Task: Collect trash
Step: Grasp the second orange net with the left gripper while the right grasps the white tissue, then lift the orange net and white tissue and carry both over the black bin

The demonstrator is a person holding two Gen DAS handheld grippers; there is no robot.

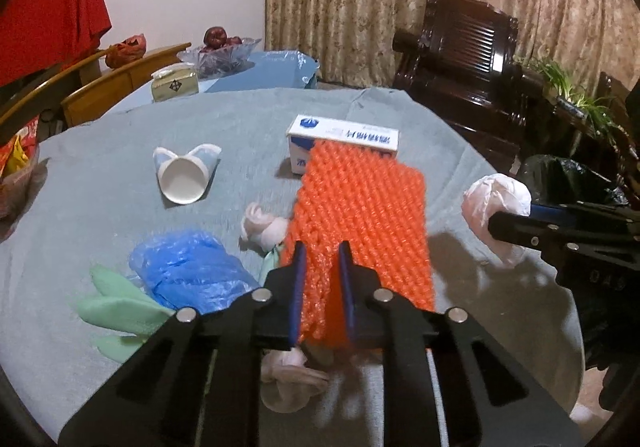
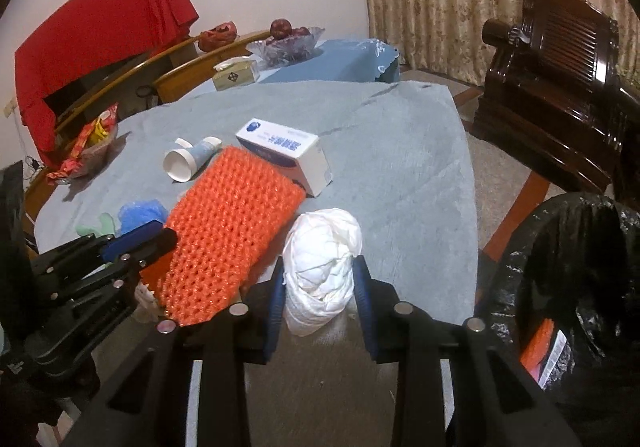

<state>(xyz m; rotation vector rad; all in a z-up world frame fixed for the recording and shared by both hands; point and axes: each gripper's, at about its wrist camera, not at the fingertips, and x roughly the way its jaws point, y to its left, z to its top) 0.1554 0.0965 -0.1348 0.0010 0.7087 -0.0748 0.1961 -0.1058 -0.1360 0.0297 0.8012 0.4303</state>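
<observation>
My left gripper (image 1: 322, 253) is shut on an orange foam net (image 1: 360, 207) and holds it above the grey-covered table (image 1: 100, 175); the net also shows in the right wrist view (image 2: 228, 235). My right gripper (image 2: 319, 271) is shut on a white crumpled bag (image 2: 322, 263), also seen in the left wrist view (image 1: 496, 199). A black-lined trash bin (image 2: 576, 287) stands right of the table. On the table lie a white box (image 1: 344, 135), a paper cup (image 1: 184, 175), a blue plastic bag (image 1: 188, 271), green scraps (image 1: 116, 311) and pale crumpled tissue (image 1: 262, 227).
A dark wooden armchair (image 1: 460, 59) stands at the back right by the curtain. A fruit bowl (image 1: 220, 51) and tissue box (image 1: 174, 83) sit on a far table. Wooden chairs (image 1: 100, 87) and a snack bowl (image 2: 86, 151) are at the left.
</observation>
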